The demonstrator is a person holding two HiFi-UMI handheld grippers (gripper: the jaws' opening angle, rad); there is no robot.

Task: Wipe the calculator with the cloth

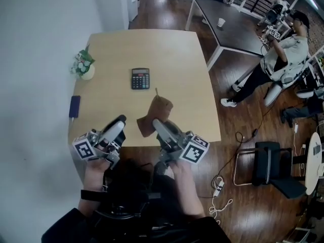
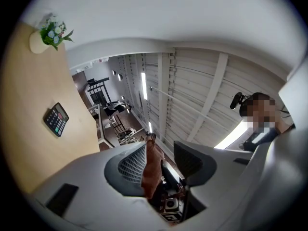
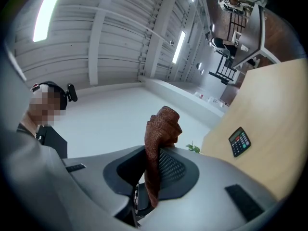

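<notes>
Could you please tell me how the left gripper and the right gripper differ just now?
The right gripper is shut on the brown cloth; the left gripper is open, gripping nothing. The right gripper's jaws stand nearly together around the cloth, the left gripper's clearly apart. Both are held over the near edge of the table, pointing towards the calculator.
</notes>
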